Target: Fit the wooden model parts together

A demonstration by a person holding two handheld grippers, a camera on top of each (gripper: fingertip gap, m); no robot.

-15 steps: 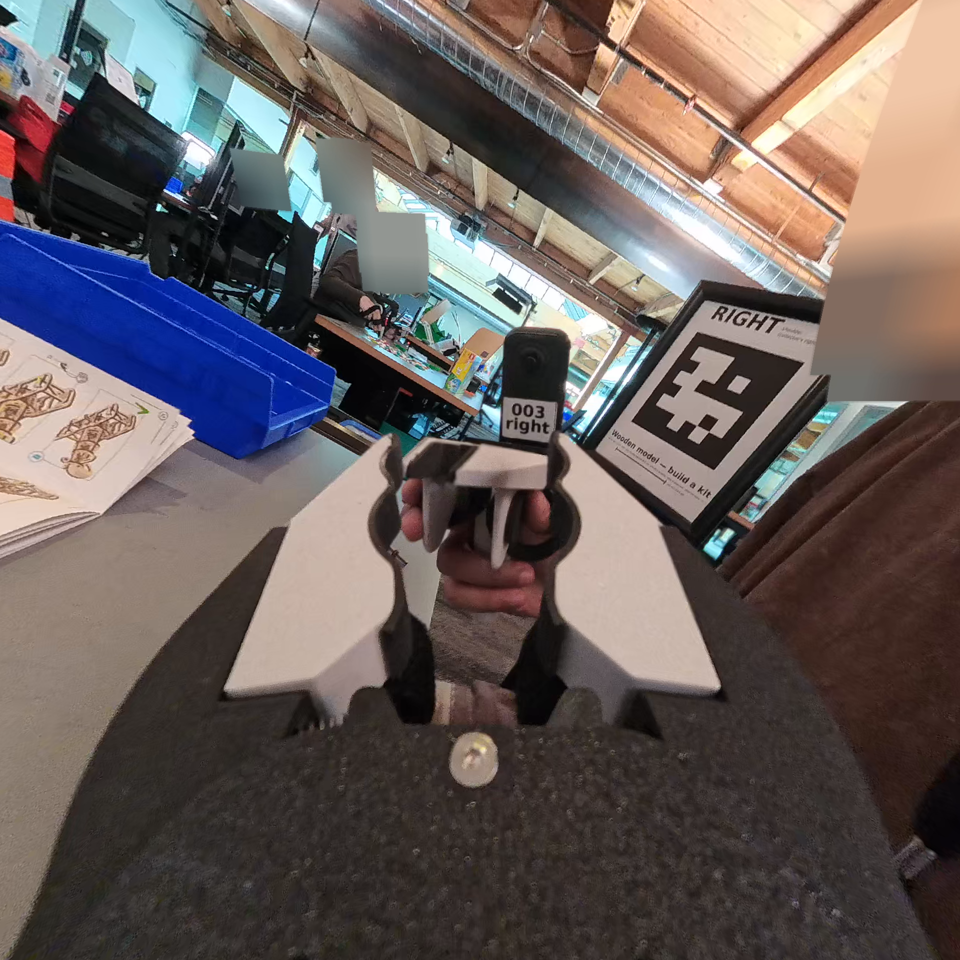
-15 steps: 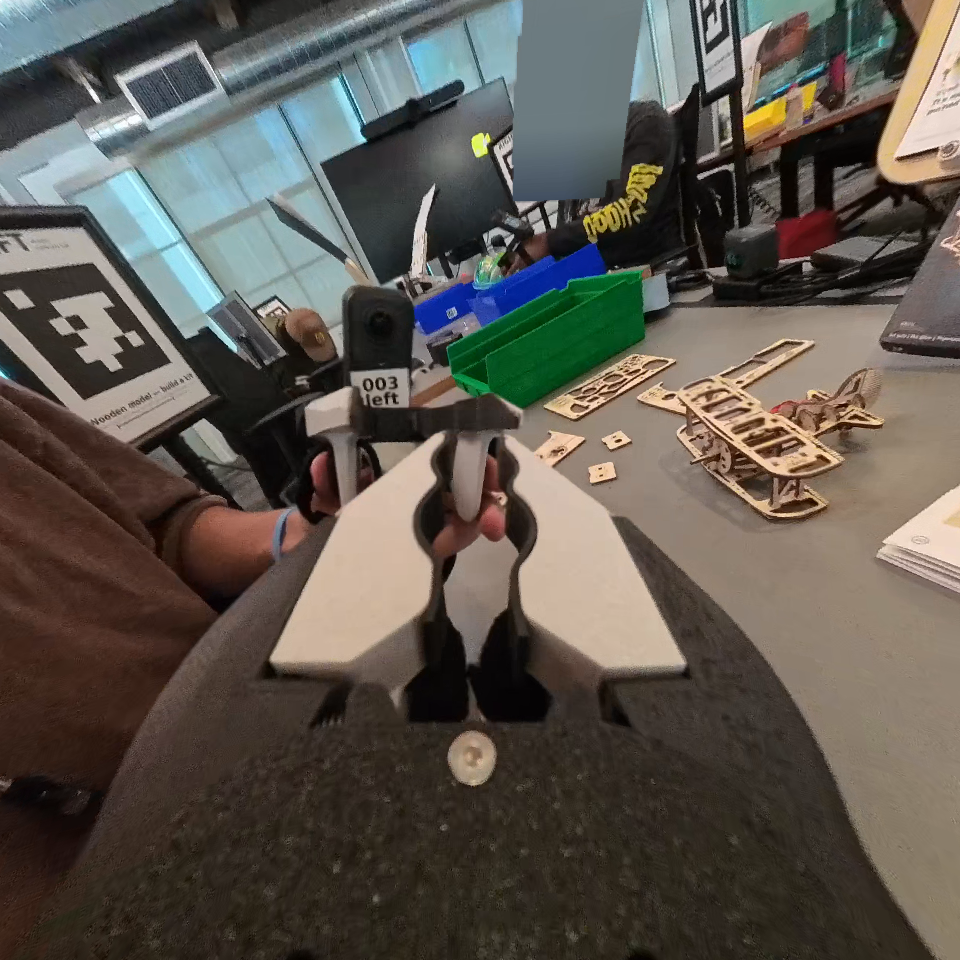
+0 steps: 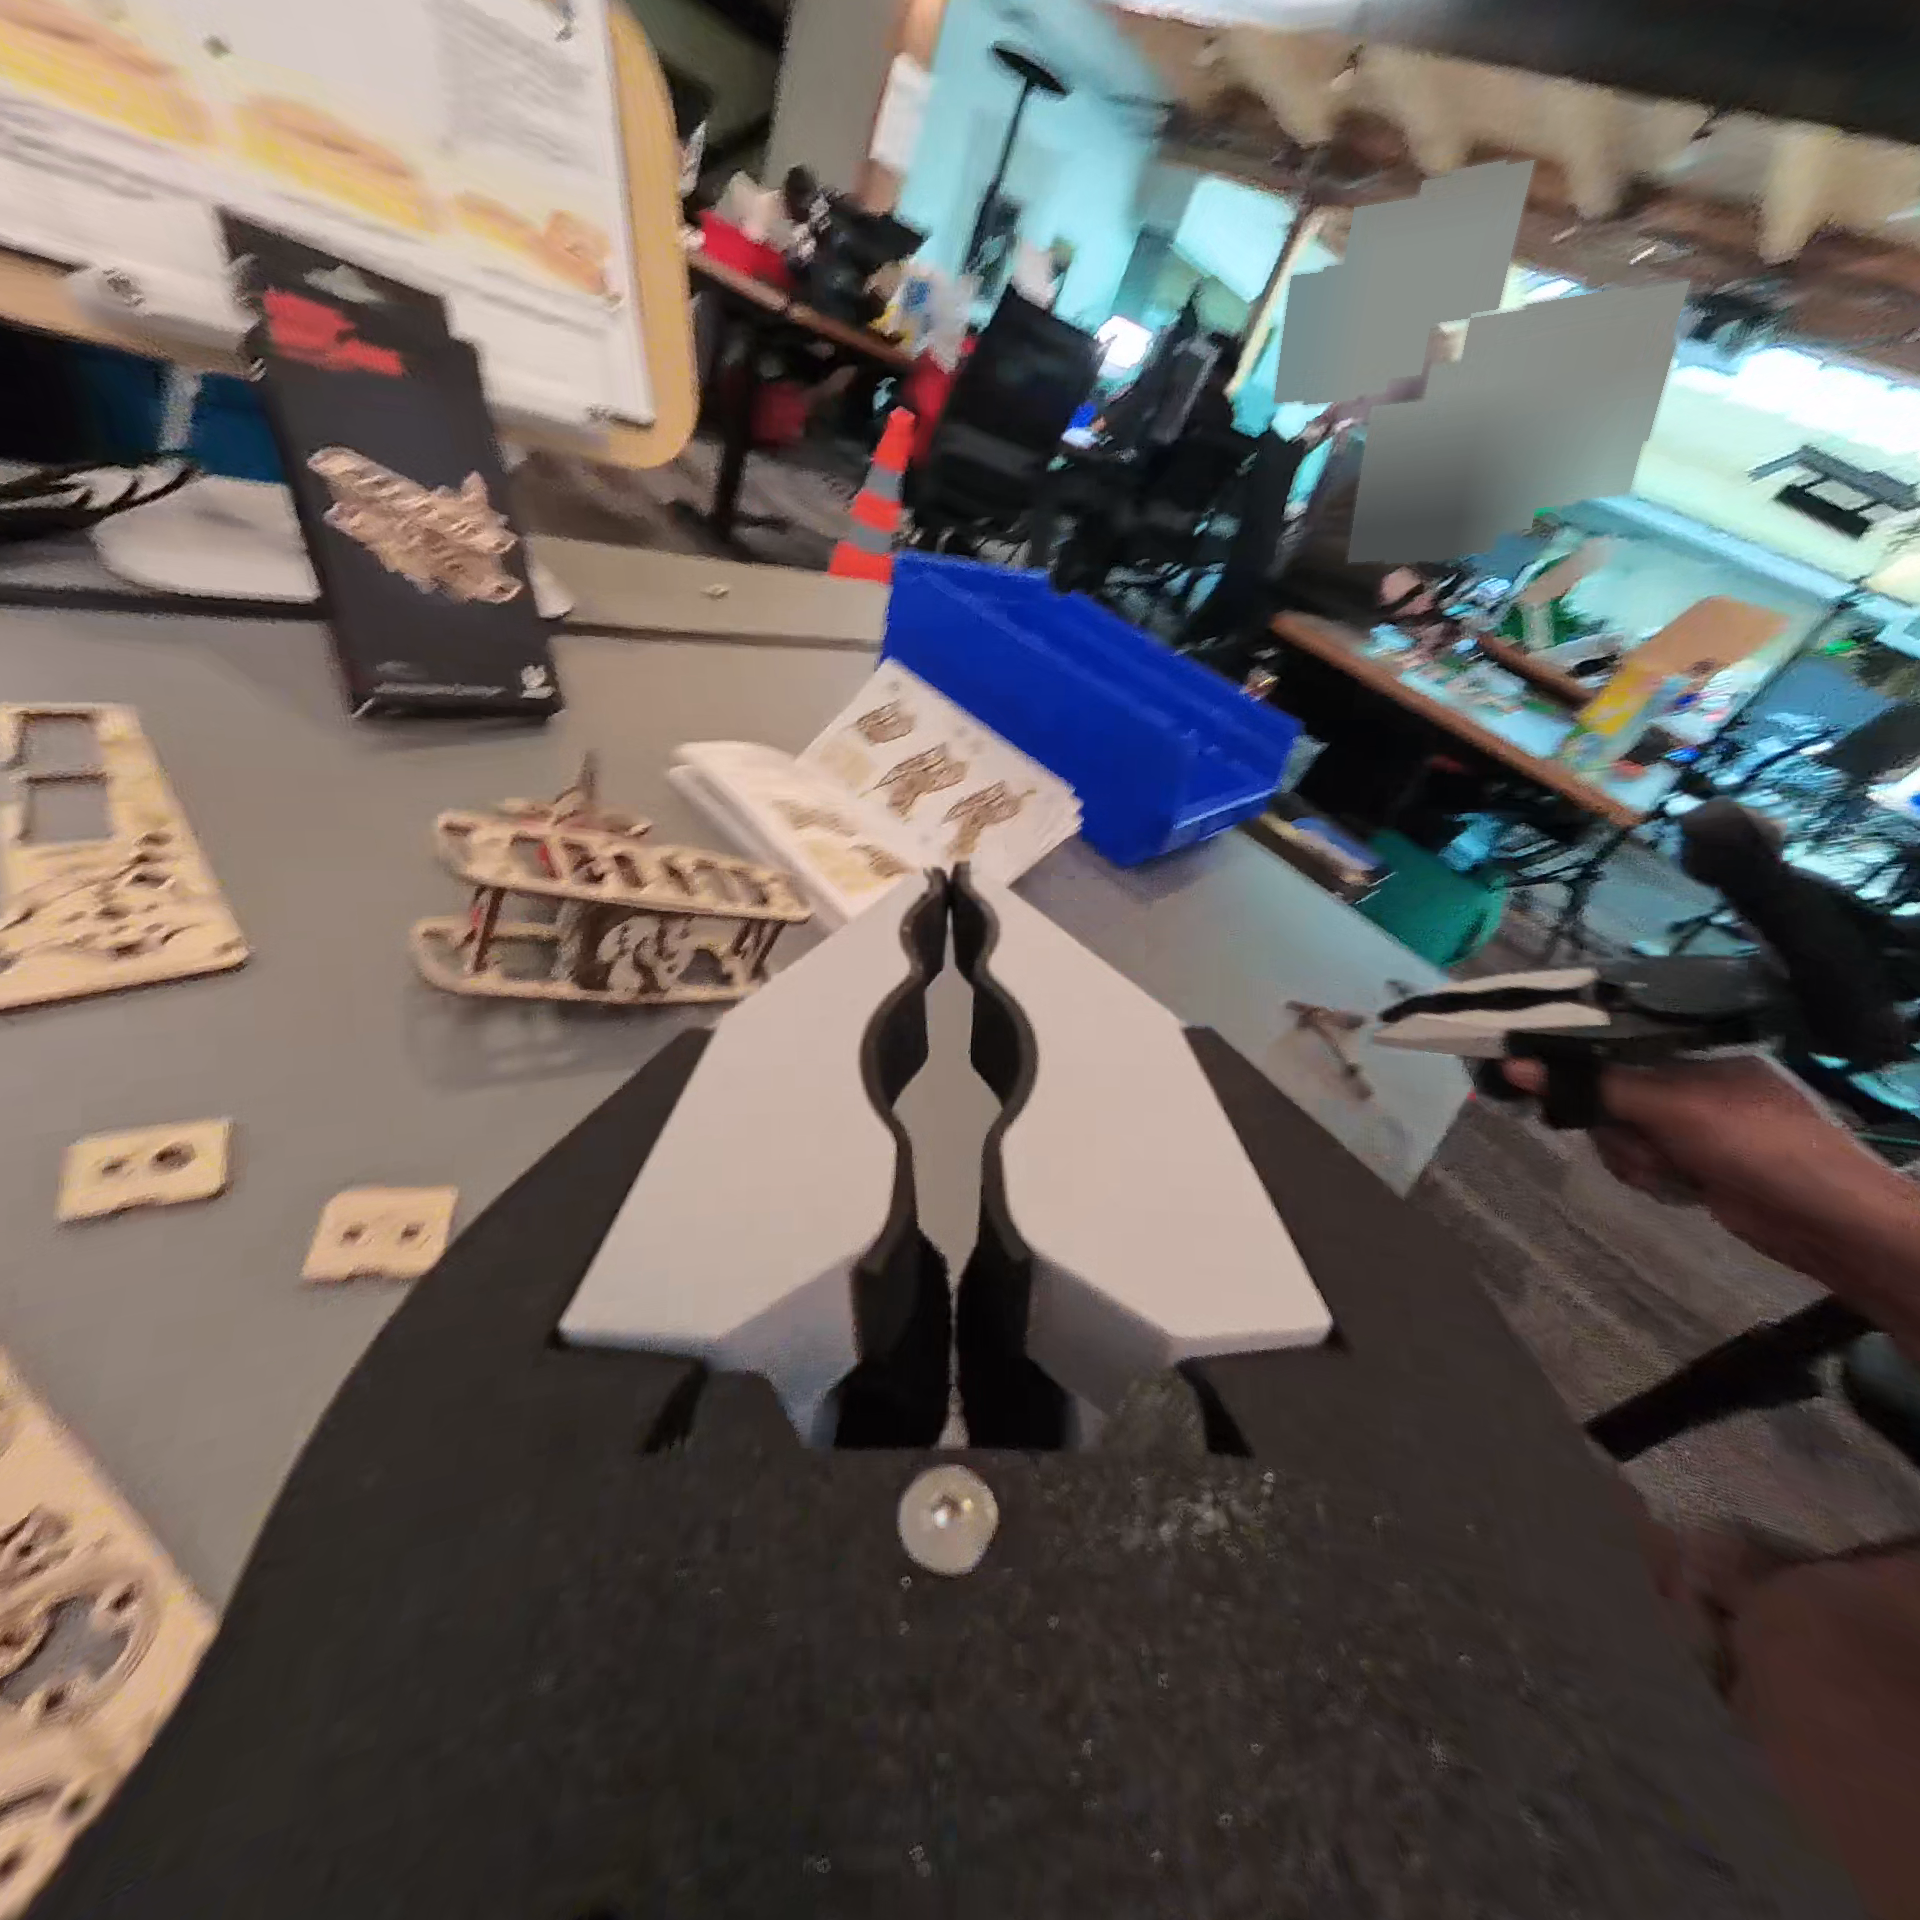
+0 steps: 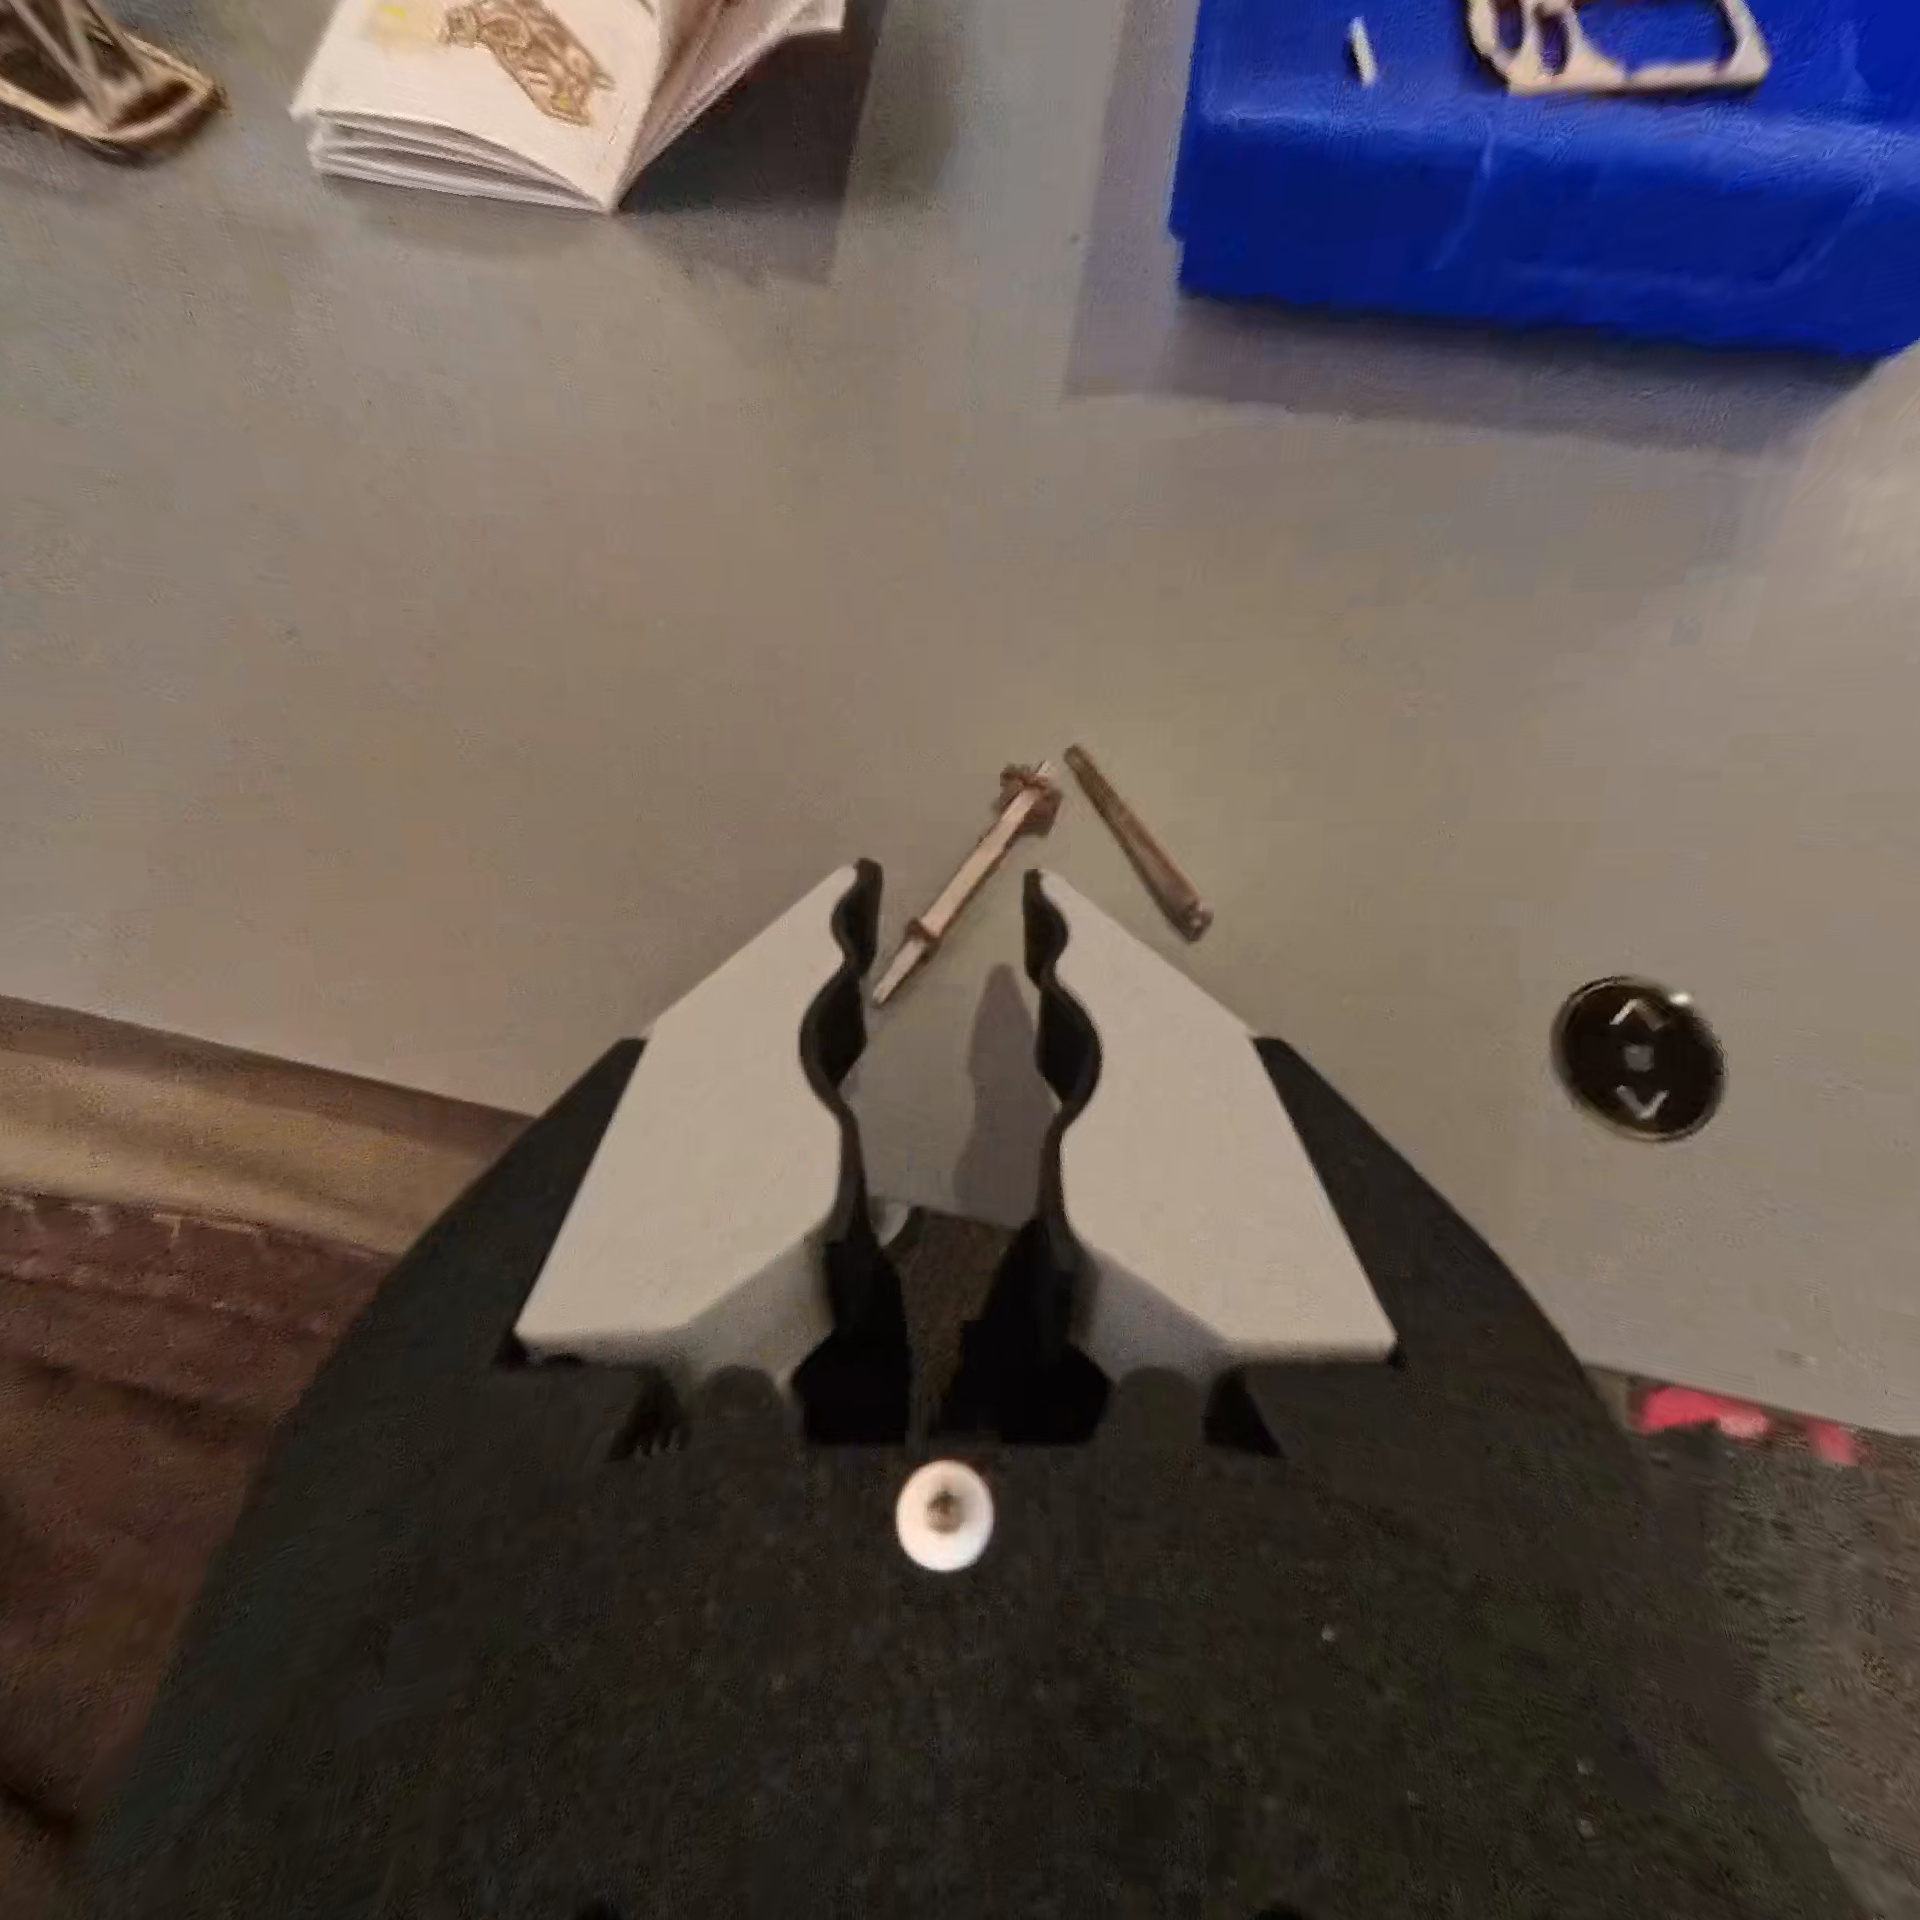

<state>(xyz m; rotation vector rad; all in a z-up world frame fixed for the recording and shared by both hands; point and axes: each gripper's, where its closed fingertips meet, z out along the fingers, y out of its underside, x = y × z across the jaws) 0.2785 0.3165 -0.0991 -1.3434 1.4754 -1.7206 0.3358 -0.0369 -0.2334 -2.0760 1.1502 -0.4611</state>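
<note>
Left tool [image 3: 951,883]: tips nearly touching, empty. Its view alone shows the pale laser-cut wooden biplane model [image 3: 603,914] on the grey bench [image 3: 312,1060].

Right tool [image 4: 951,883]: jaws narrowly parted, empty, over two thin brown wooden sticks [image 4: 971,883] near the bench edge; blue plastic bin [image 4: 1538,197] beyond.
</note>
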